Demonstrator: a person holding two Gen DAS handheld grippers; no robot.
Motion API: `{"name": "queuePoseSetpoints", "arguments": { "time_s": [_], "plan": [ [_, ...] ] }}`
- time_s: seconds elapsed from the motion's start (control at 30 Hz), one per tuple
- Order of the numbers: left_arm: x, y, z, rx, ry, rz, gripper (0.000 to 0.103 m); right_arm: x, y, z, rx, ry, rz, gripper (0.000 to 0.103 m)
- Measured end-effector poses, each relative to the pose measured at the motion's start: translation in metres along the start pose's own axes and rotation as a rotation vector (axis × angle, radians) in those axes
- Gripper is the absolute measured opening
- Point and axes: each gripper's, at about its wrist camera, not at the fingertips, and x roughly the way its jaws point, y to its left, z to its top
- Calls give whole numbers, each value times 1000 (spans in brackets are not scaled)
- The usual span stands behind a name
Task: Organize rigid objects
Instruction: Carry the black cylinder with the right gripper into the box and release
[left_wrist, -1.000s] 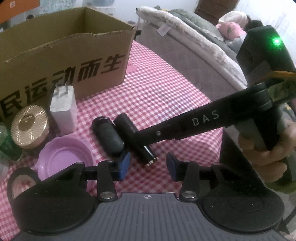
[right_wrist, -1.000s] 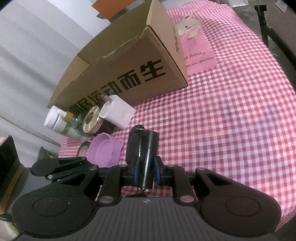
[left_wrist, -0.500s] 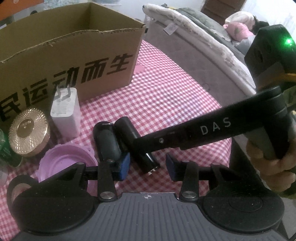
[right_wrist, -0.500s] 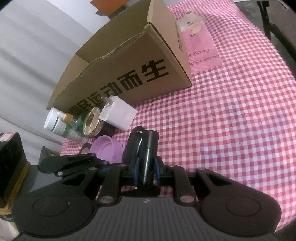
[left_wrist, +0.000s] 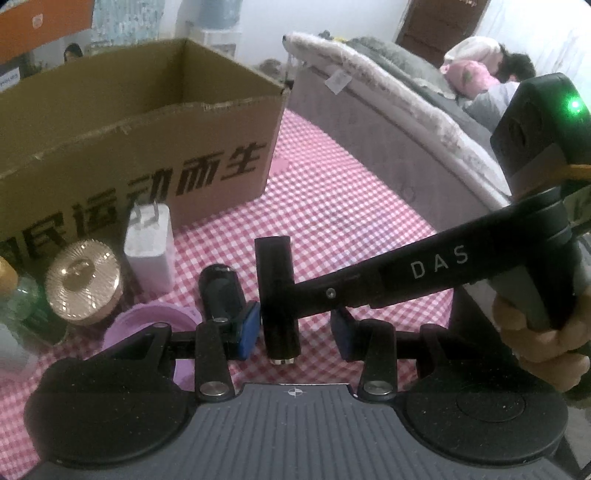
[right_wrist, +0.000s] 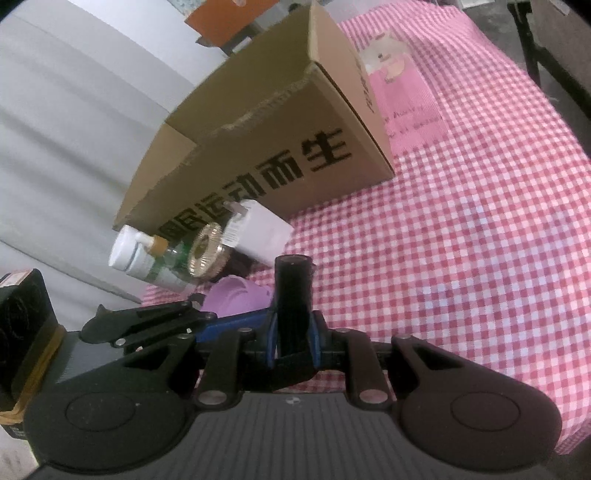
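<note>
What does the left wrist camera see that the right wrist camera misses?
Left only: a bed with someone lying on it, a second black tube on the tablecloth, and the hand holding the right gripper.
Right only: a white bottle.
Both: the cardboard box, white charger, gold lid, and gripped black tube.

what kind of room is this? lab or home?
Likely a home bedroom: a bed with someone lying on it beside a table in a pink checked cloth, with a cardboard box on it.
</note>
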Motion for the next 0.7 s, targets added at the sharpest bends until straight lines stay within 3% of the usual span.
{"name": "queuePoseSetpoints", "arguments": {
  "time_s": [0.4,0.7],
  "plan": [
    [-64,4,5,12,-155,40,41,-33,64,10,-86,-86,9,20],
    [-114,39,38,-33,-263,129,41,-34,139,54,-237,-138,55,20]
  ]
}}
